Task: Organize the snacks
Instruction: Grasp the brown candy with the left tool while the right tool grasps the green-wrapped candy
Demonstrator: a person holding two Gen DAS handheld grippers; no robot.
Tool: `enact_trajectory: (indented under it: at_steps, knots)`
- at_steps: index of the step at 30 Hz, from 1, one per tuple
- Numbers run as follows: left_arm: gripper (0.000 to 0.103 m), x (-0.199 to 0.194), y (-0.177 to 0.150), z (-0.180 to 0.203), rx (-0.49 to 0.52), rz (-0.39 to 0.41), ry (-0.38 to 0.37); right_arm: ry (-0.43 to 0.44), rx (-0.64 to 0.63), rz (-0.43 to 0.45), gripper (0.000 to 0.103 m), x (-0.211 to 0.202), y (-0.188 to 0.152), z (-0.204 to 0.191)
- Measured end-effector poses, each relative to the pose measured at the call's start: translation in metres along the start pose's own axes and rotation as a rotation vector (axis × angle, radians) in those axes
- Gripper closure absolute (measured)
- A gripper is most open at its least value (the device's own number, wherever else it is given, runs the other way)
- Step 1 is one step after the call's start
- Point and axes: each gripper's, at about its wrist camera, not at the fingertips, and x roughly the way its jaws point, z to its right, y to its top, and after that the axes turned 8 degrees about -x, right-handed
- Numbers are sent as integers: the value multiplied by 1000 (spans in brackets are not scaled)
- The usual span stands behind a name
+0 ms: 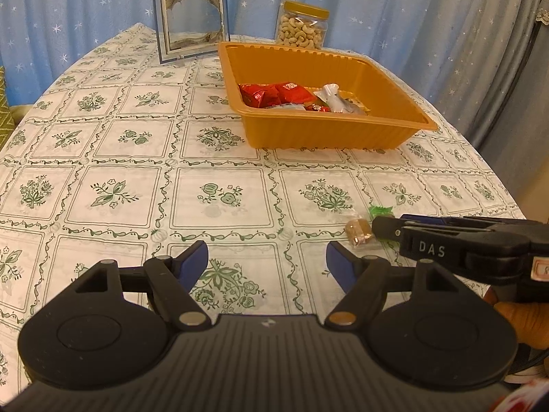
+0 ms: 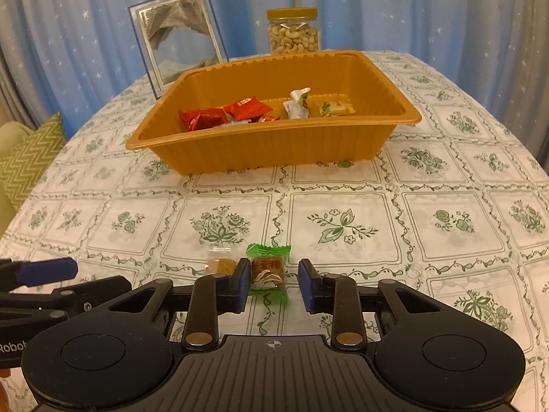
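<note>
Holding wrapped snacks (image 2: 240, 111), orange tray (image 2: 274, 151) (right hand-held gripper (image 2: 273, 279) brackets candy (image 2: 267, 271), unpinched).

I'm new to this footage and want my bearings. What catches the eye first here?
The orange tray stands mid-table on the green-patterned tablecloth with red and white wrapped snacks inside; a cashew jar stands behind it. Nearer, the right gripper brackets a green-wrapped candy, a clear-wrapped brown candy just beside it.
</note>
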Motion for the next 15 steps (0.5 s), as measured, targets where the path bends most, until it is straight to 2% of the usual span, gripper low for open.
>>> enact_trajectory:
  at_steps: [1, 2, 7, 15]
  knots:
    - [30, 0, 0, 1, 2, 0, -2, -1, -8, -2, 80, 0, 0, -1]
    - [30, 0, 0, 2, 4, -1, -4, -5, -19, -5, 82, 0, 0, -2]
    - [30, 2, 0, 11, 20, -2, -19, -11, 1, -2, 82, -6, -1, 4]
    - [31, 13, 0, 36, 43, 5, -66, -91, 158, 14, 82, -25, -4, 48]
